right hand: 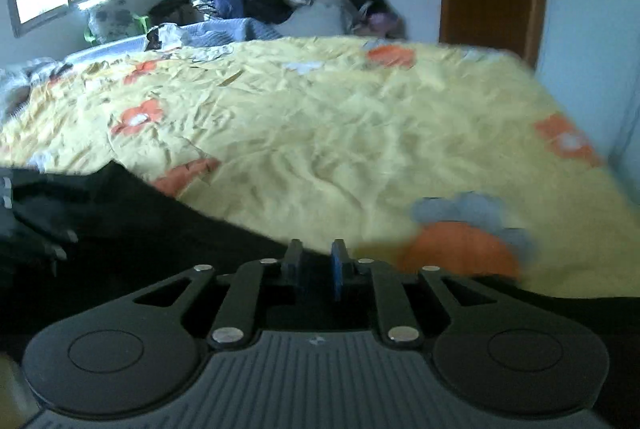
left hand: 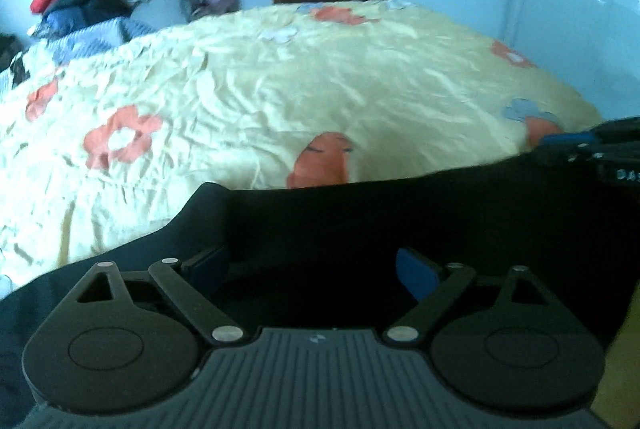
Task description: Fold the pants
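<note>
Lying dark on the yellow flowered bedspread [left hand: 248, 85], the pants [left hand: 400, 213] spread under the left gripper [left hand: 312, 269], its jaws wide and empty, while the right gripper [right hand: 316, 265] at 3 o'clock stands narrow, pads apart.

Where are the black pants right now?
The black pants lie on the near edge of the yellow flowered bedspread, right in front of both grippers.

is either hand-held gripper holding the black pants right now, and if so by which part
Neither. The left hand-held gripper is wide open above the black pants; the right hand-held gripper shows a clear gap, gripping nothing.
</note>
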Demonstrator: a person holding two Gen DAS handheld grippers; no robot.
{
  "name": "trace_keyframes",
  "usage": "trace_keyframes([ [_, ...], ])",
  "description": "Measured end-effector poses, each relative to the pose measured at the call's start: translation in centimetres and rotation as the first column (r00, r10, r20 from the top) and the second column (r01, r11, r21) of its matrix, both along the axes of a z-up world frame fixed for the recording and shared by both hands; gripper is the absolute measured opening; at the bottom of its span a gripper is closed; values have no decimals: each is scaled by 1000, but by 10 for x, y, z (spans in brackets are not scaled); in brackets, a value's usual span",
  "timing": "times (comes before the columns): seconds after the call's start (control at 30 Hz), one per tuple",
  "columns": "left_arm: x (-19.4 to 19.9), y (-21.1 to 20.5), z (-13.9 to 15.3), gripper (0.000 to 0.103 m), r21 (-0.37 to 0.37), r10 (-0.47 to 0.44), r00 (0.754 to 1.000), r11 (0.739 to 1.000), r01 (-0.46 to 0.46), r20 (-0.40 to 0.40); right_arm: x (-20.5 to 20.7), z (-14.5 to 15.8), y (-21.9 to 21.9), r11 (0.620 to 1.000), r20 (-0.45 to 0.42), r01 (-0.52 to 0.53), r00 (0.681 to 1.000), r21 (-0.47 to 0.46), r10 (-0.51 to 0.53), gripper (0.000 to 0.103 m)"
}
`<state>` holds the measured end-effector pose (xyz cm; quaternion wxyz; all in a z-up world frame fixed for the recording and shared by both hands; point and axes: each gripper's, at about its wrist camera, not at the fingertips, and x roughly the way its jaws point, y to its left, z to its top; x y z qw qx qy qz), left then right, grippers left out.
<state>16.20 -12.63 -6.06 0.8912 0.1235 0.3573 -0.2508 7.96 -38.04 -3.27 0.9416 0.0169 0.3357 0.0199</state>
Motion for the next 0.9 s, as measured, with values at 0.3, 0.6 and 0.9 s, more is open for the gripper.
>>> trace_keyframes([
  [0.3, -50, -18, 4, 96, -105, -127, 991, 987, 124, -28, -73, 9, -134, 905, -31, 378, 920, -195, -391, 53],
  [0.6, -57, -44, -19, 96, -48, -152, 988, 987, 150, -35, -52, -29, -193, 885, -34, 431, 896, -174, -443, 80],
  [0.9, -65, -37, -7, 96, -63, -152, 988, 987, 151, -12, -75, 10, -164, 878, 86, 428, 903, -212, -420, 81],
])
